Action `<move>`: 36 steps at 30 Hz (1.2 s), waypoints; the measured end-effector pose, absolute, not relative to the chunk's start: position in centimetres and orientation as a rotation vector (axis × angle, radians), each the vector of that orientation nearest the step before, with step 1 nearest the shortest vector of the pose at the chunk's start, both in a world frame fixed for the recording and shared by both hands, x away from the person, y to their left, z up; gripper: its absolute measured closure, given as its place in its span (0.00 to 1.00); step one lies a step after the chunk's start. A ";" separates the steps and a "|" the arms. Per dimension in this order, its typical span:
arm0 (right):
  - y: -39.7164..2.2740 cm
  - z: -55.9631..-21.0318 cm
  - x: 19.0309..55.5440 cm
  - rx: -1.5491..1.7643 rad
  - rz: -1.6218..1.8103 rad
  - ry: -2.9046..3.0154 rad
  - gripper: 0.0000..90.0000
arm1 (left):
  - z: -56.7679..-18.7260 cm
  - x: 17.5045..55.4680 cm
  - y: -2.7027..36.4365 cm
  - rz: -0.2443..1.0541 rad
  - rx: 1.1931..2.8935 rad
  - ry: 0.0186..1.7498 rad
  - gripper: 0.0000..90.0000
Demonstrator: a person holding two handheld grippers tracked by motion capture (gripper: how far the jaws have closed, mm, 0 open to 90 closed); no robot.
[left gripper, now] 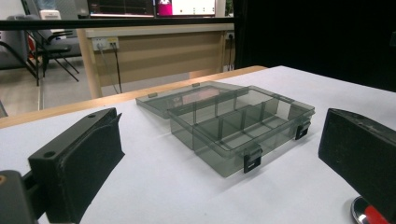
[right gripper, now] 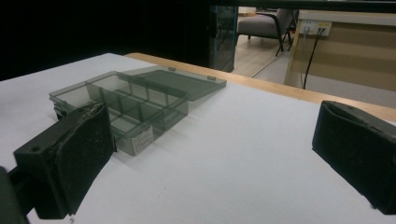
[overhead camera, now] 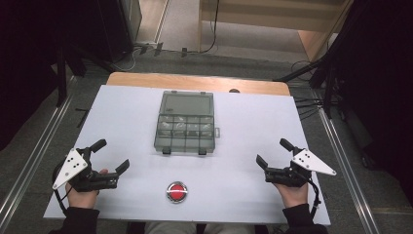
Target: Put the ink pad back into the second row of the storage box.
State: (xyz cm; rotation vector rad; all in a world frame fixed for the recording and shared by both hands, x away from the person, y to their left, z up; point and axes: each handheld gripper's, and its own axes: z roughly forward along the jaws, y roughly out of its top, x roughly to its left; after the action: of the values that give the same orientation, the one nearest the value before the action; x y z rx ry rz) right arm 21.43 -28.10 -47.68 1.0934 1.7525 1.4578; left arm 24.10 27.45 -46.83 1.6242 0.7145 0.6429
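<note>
Right, both my grippers, left gripper (overhead camera: 113,156) and right gripper (overhead camera: 271,152), gape empty; the smoky transparent plastic compartment box (overhead camera: 185,126), lid flung back, lies midway ahead, equally near.

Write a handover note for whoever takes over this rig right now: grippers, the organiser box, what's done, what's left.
Left gripper: jaws open, empty, resting at the table's near left.
Right gripper: jaws open, empty, at the near right.
Smoky transparent plastic compartment box: mid-table, lid swung fully open and lying flat behind it, compartments look empty, two black latches facing the person.
Round red button with metal rim: near edge, between the grippers.
Done: box open. Left: any handling of the box; nothing gripped yet.
</note>
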 end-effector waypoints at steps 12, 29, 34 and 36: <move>-27.9 -47.9 21.4 1.100 1.446 1.784 0.00 | -46.8 24.1 27.5 0.642 1.625 0.722 0.00; -27.0 -48.6 21.6 1.089 1.411 1.874 0.00 | -46.9 24.2 27.5 0.640 1.624 0.728 0.00; -26.6 -48.9 21.7 1.082 1.393 1.917 0.00 | -46.9 24.2 27.4 0.636 1.624 0.728 0.00; -26.5 -49.0 21.8 1.077 1.389 1.935 0.00 | -46.9 24.2 27.4 0.636 1.623 0.728 0.00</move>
State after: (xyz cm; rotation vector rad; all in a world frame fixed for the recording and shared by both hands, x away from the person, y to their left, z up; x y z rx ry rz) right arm 21.80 -26.47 -48.98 1.0766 1.9347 1.3885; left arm 24.19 27.44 -46.91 1.6232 0.7284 0.6358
